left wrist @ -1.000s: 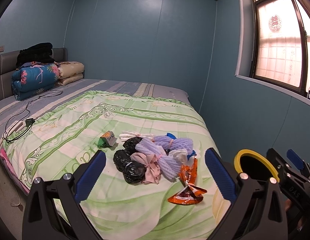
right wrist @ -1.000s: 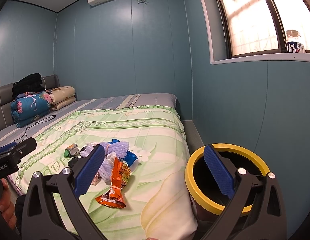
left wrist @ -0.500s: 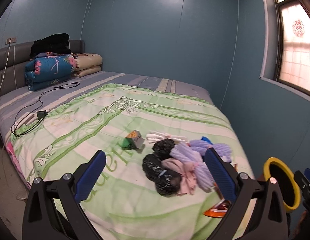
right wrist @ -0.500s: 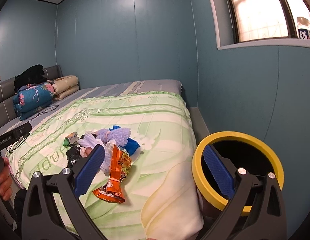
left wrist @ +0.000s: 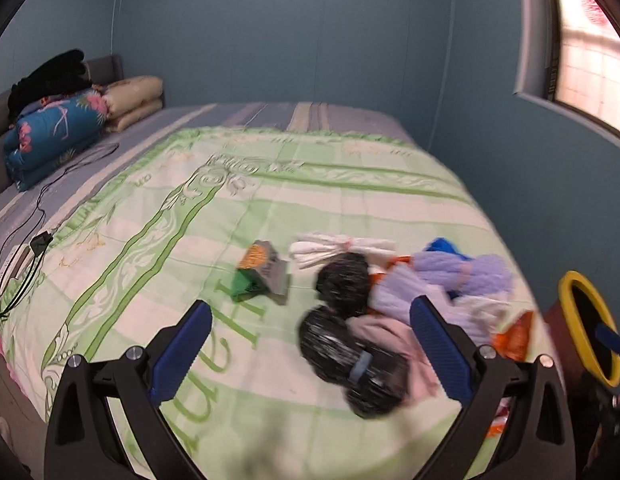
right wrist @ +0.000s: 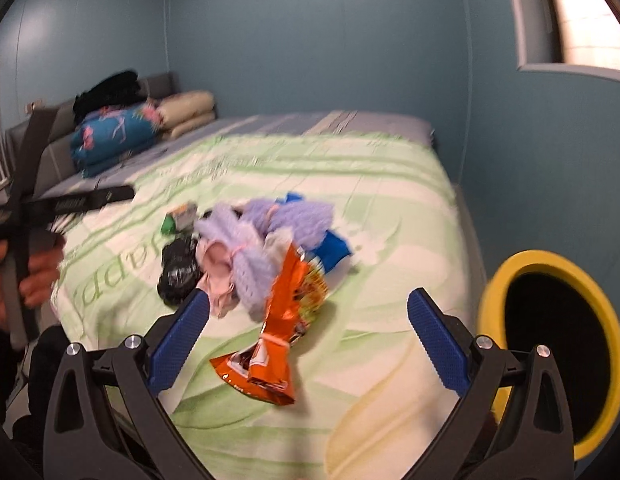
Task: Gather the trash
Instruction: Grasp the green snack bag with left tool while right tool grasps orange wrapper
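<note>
Both views are dim and bluish. Daylight enters from a window (left wrist: pixel 585 68) up and right of the jaws, blown out to glare. Motion blur smears the trash pile (right wrist: pixel 254 256) ahead of the jaws; the jaws themselves stay sharp. Fisheye bending curves the walls, and the corners go black.

- Both views motion-blurred; print on the orange snack wrapper (right wrist: pixel 278 332) unreadable.
- Black bags (left wrist: pixel 351 356) smeared, edges unclear.
- Small green-and-grey carton (left wrist: pixel 260 274): label too blurred to read.
- Yellow-rimmed bin (right wrist: pixel 549 352) cut by right frame edge; inside dark.
- Person's hand (right wrist: pixel 28 284) cut off at left edge.
- Window (left wrist: pixel 589 64) overexposed, cropped.
</note>
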The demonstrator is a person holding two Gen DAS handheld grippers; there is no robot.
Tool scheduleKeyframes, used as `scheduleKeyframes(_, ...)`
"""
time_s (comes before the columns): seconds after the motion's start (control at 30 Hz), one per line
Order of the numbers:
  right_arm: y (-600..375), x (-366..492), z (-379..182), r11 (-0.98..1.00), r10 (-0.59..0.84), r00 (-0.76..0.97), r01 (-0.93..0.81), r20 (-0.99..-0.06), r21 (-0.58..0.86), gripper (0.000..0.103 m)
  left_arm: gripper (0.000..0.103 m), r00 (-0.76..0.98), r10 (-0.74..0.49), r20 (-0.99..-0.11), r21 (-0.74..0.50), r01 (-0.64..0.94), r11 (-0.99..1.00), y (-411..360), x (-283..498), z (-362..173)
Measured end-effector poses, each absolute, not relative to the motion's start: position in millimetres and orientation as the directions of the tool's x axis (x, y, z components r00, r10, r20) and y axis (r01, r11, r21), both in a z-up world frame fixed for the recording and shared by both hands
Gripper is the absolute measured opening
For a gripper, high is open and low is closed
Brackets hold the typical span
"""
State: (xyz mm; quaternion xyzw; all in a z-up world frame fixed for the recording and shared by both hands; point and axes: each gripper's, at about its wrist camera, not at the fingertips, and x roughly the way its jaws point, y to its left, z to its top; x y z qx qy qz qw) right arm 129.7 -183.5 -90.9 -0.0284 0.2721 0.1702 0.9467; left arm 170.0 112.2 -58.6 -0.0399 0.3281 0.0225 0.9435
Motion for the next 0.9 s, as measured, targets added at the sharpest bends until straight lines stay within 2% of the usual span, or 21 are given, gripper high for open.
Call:
scheduleKeyframes(0.3, -154.8, 168.3, -125.0, 0.927, 0.293, 0.694, -0.374, -0.657, 0.018, 0.095, 0.096, 0.694, 0.063, -0.717, -0.052, -0.142, 0.988, 161.3, 244.4, -94.0)
scheduleKeyframes(0.37, -153.7, 174.1, -129.7, 0.924, 0.303, 0.673, -0.38, -0.674, 0.035, 0.095, 0.096, 0.675, 0.027, -0.737, -0.088, -0.136, 0.987, 170.7, 259.2, -103.1)
scheduleKeyframes(0.67, -154.5, 185.4, -143.7, 0.925, 0.316, 0.631, -0.372, -0.709, 0.081, 0.095, 0.095, 0.637, 0.032, -0.77, -0.069, -0.133, 0.989, 182.0, 307.7, -134.1)
scheduleKeyframes(0.77, -154.8, 185.2, -147.1, 0.926, 0.308, 0.626, -0.369, -0.717, 0.075, 0.095, 0.085, 0.622, 0.013, -0.783, -0.084, -0.127, 0.988, 181.6, 317.1, -144.7)
scheduleKeyframes(0.8, -154.2, 184.8, -147.8, 0.927, 0.302, 0.625, -0.37, -0.72, 0.068, 0.092, 0.08, 0.618, 0.014, -0.786, -0.084, -0.128, 0.988, 181.5, 318.9, -148.3)
scheduleKeyframes(0.9, -150.4, 187.5, -152.3, 0.924, 0.292, 0.609, -0.378, -0.737, 0.054, 0.069, 0.064, 0.594, -0.004, -0.805, -0.096, -0.123, 0.988, 180.1, 324.5, -161.1)
